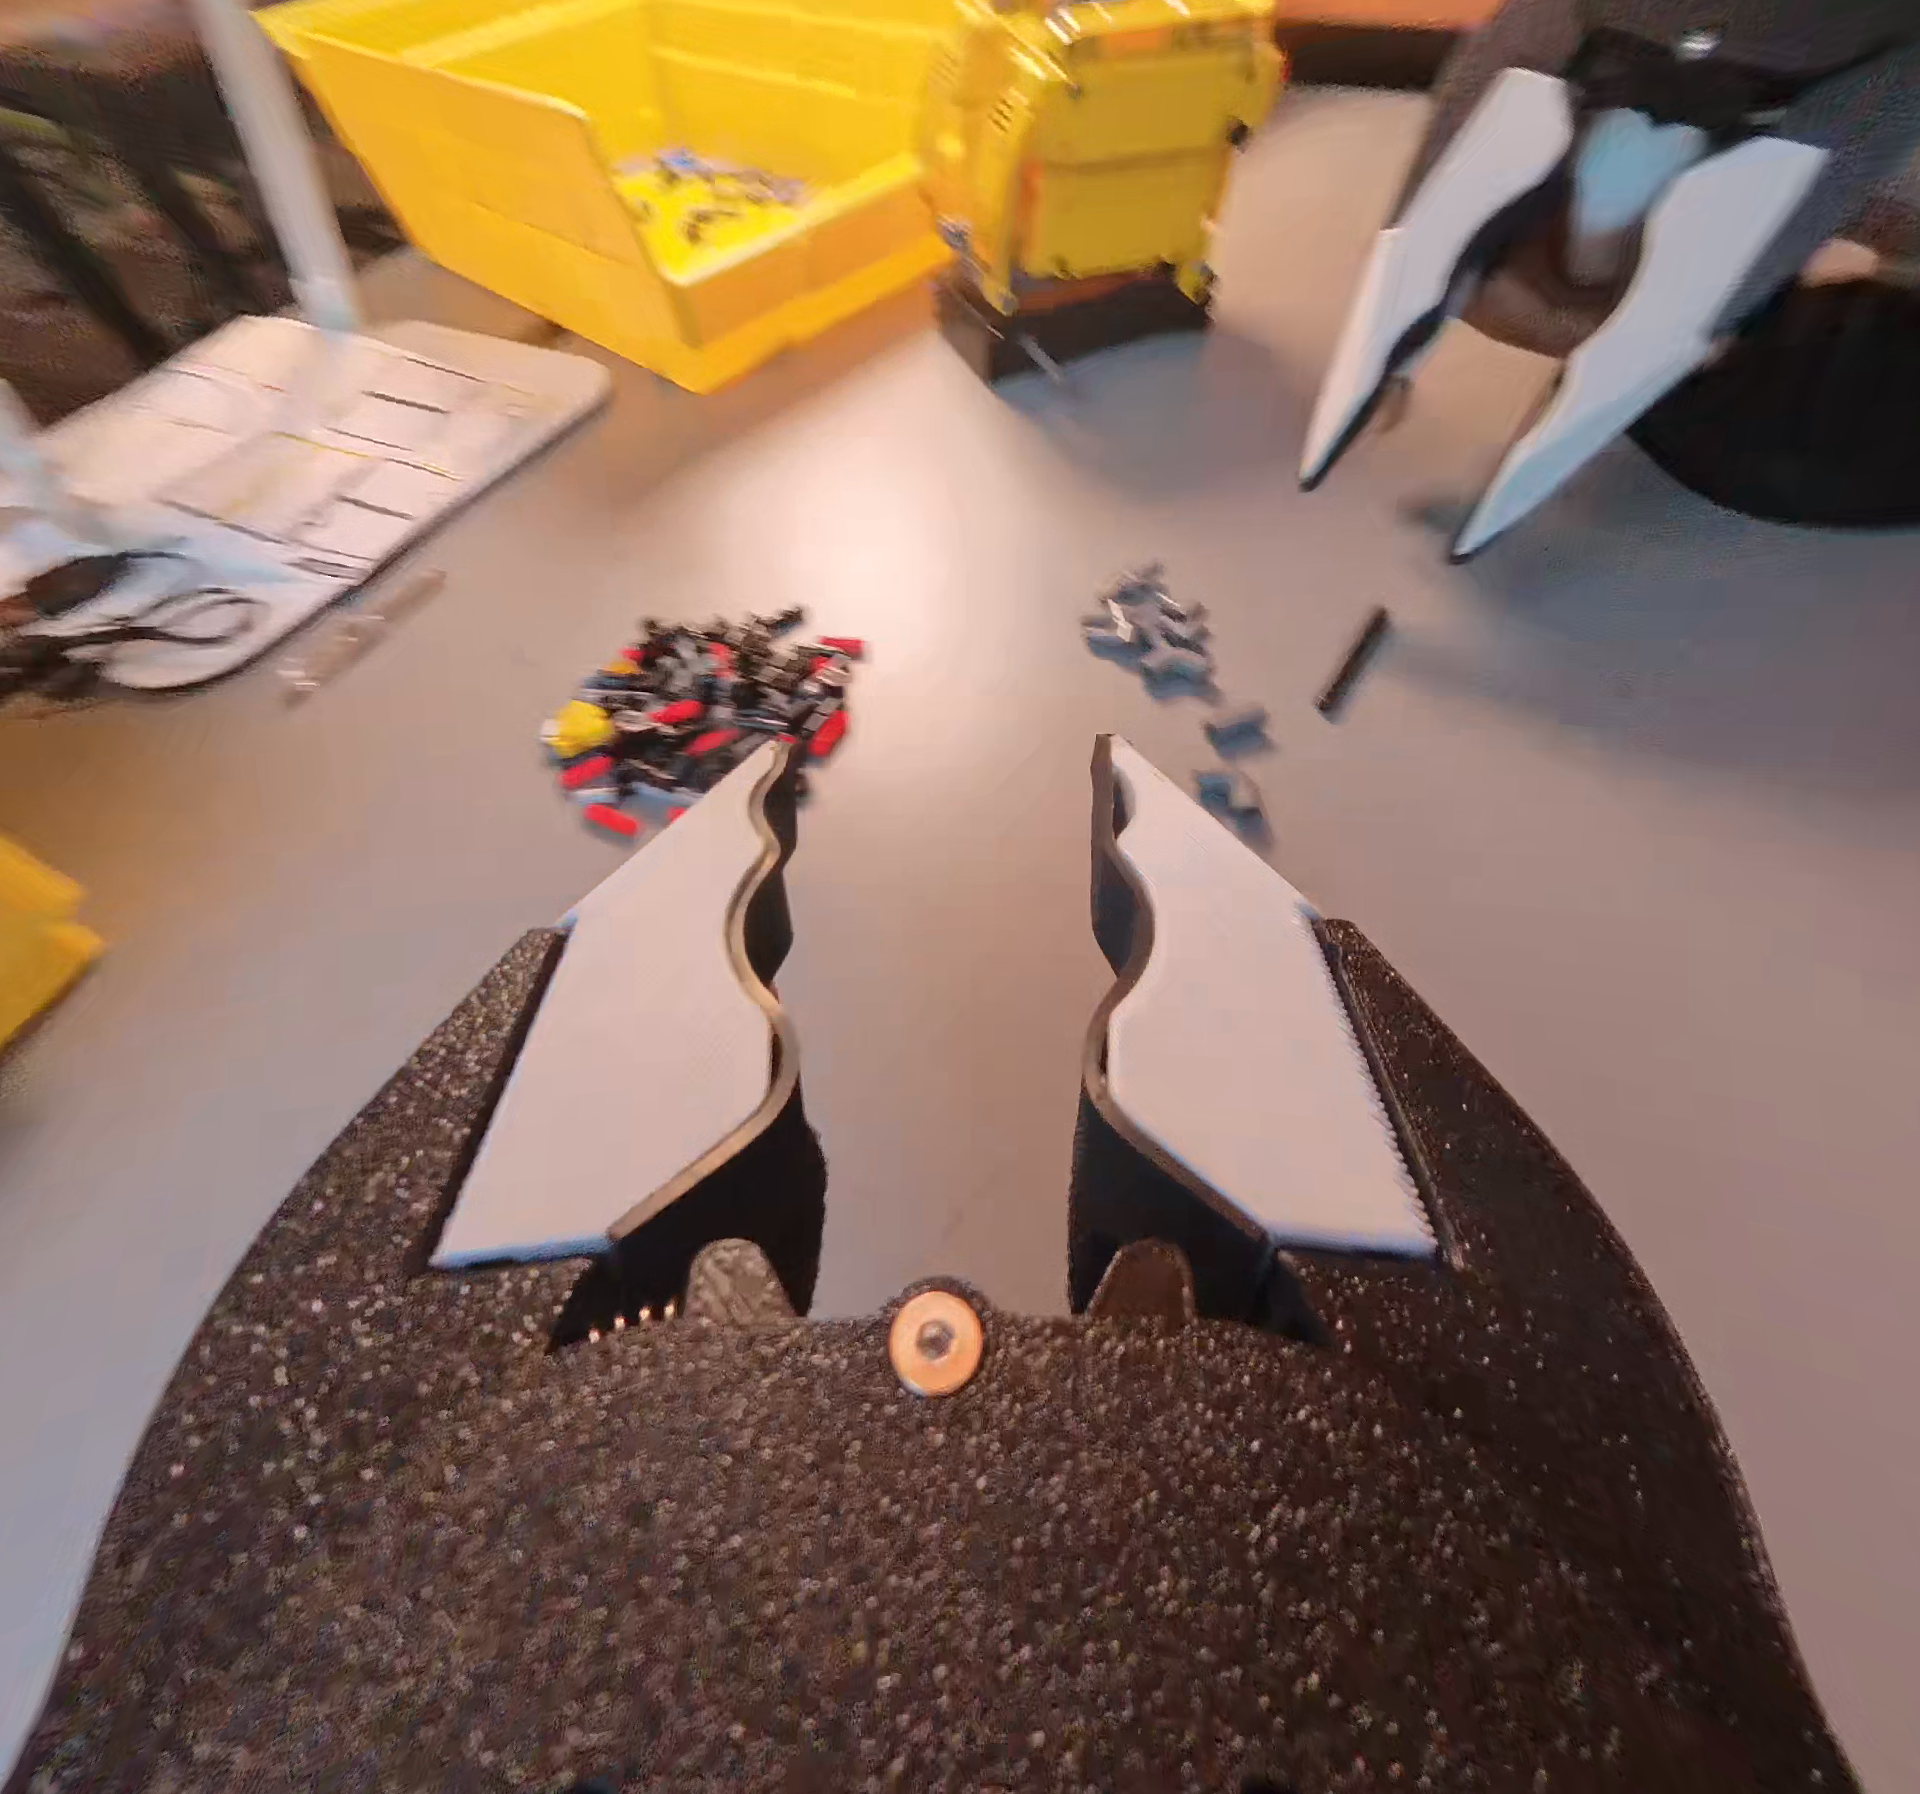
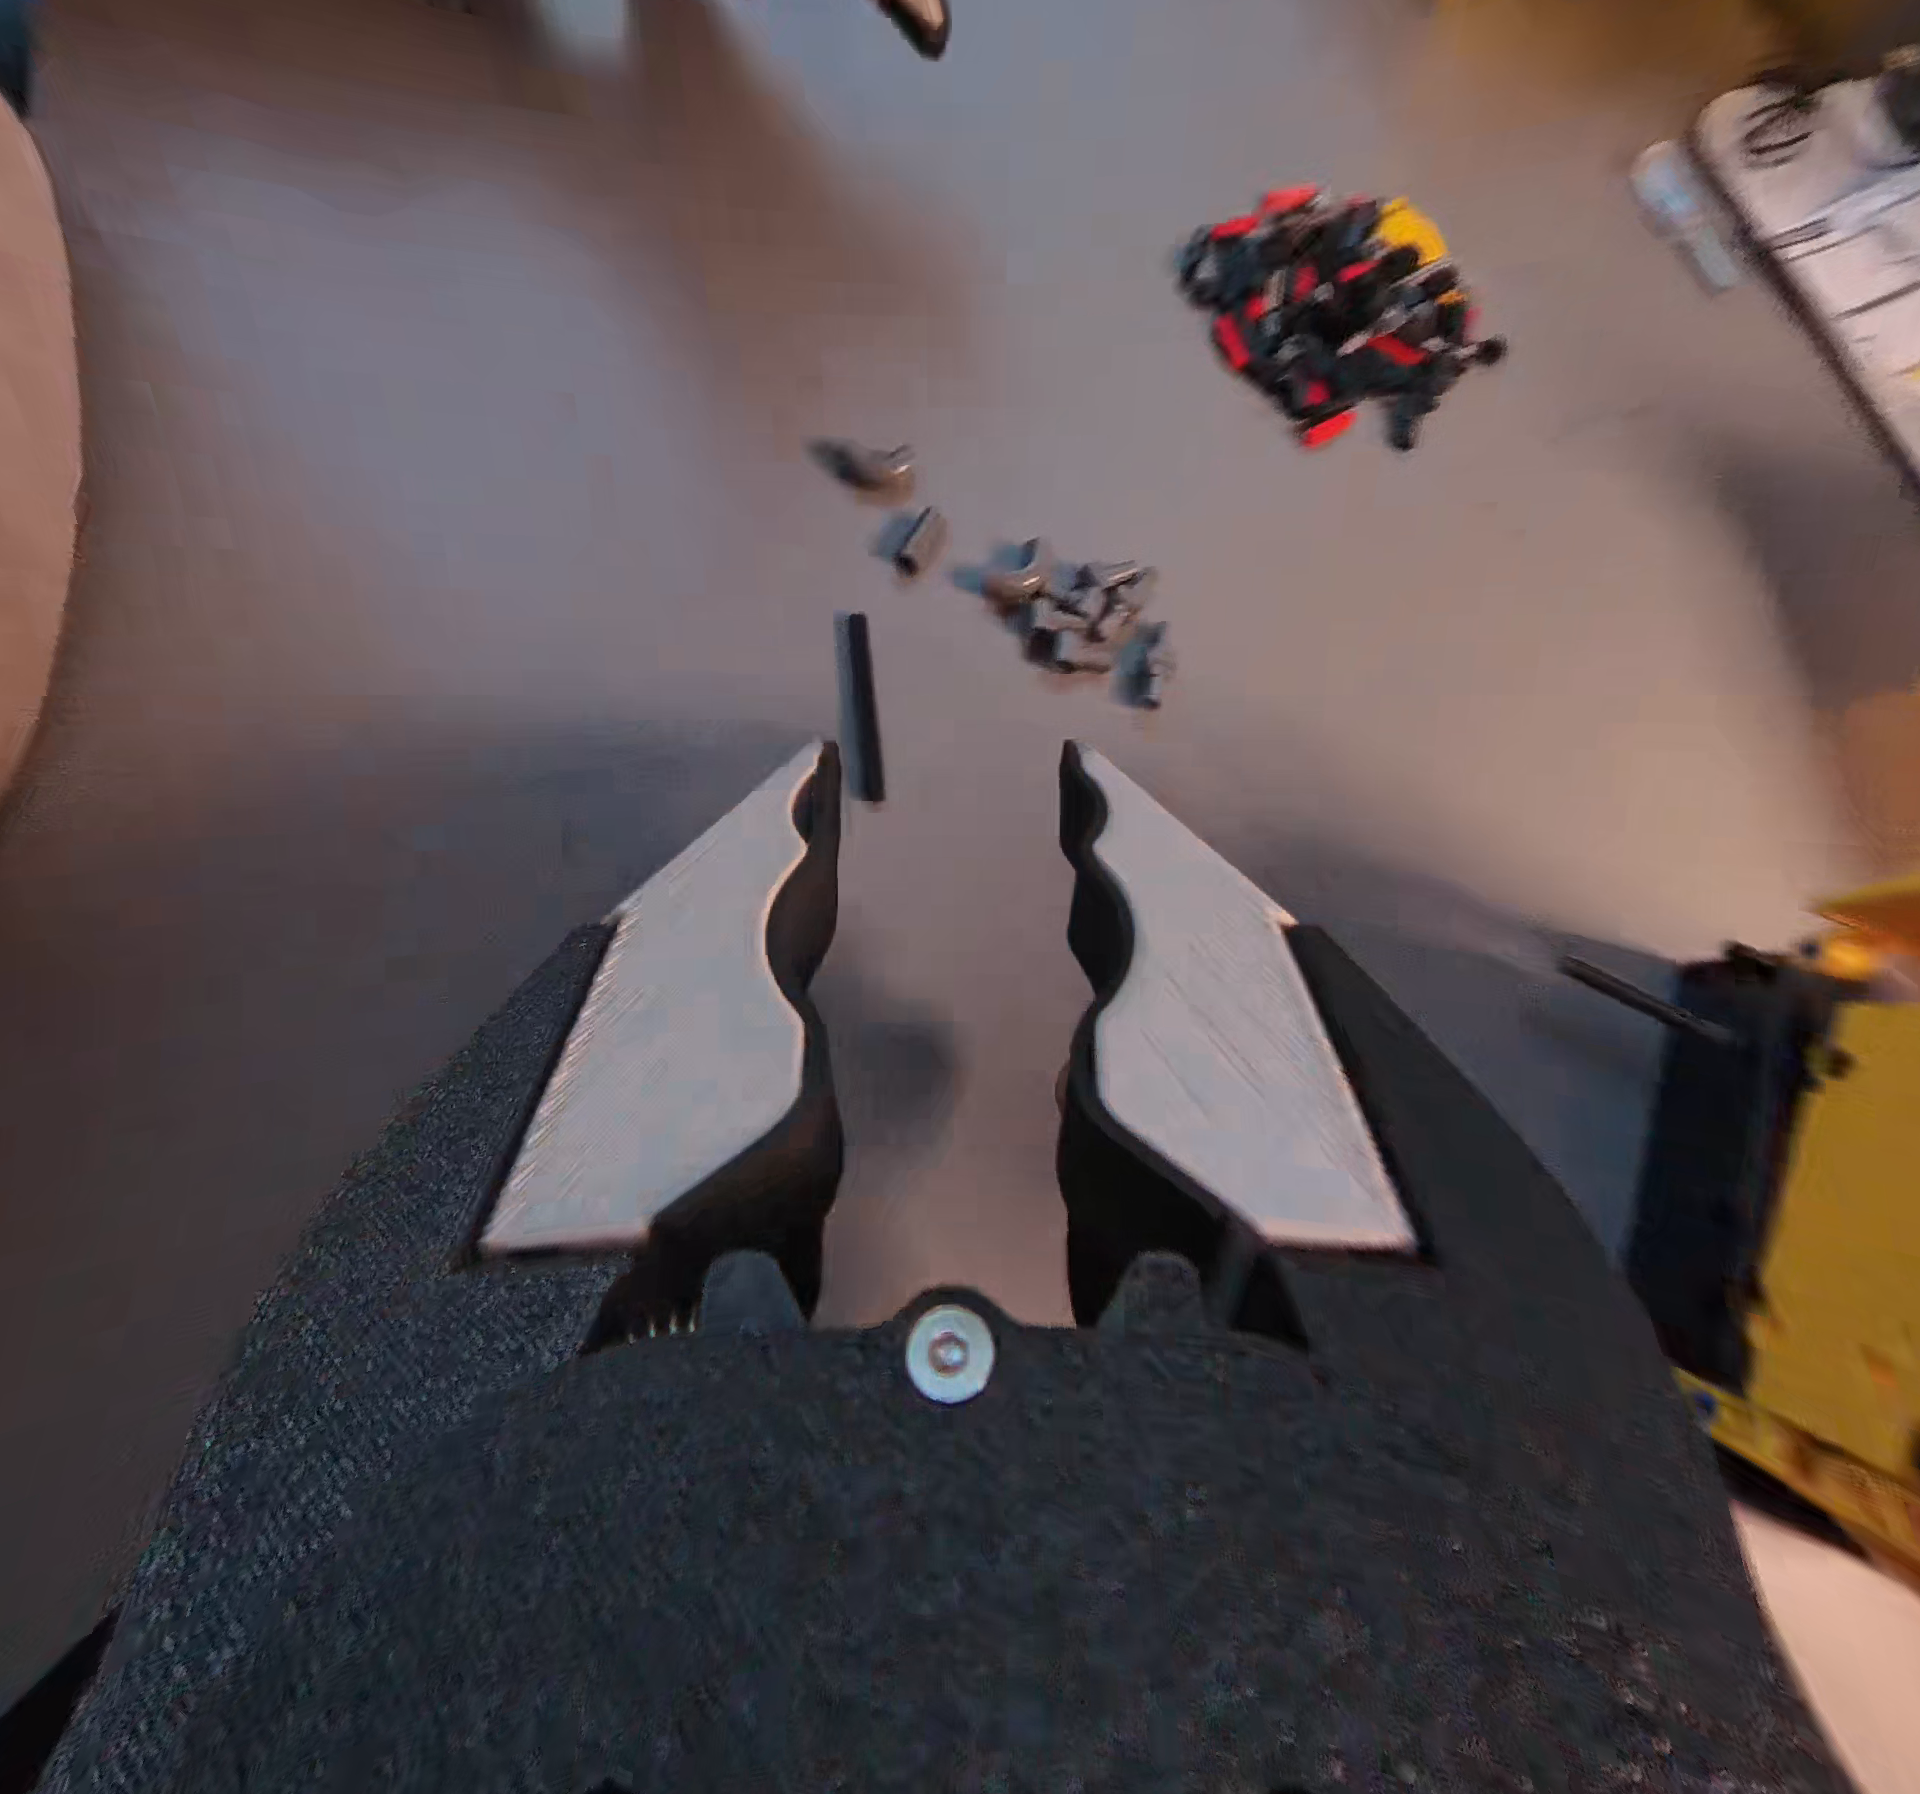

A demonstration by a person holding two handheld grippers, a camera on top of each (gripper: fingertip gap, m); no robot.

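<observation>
- Our left gripper (image 1: 940, 742) hovers over the grey worktop (image 1: 935, 518), jaws spread wide with nothing between them.
- Just ahead of its left jaw lies a pile of black and red pieces (image 1: 707, 716); small grey pieces (image 1: 1153, 638) lie off its right jaw.
- Our right gripper (image 2: 945, 747) is equally parted and empty, a thin black rod (image 2: 860, 705) just beside its left jaw tip.
- A yellow bin (image 1: 499, 144) stands well beyond.

A grey table (image 1: 935, 518) carried a pile of black, red and yellow pieces (image 1: 707, 716), a scatter of grey pieces (image 1: 1153, 638) and a black rod (image 1: 1351, 661). Yellow bins (image 1: 582, 186), a yellow block model (image 1: 1101, 155) and a white sheet (image 1: 312, 466) lay beyond.
</observation>
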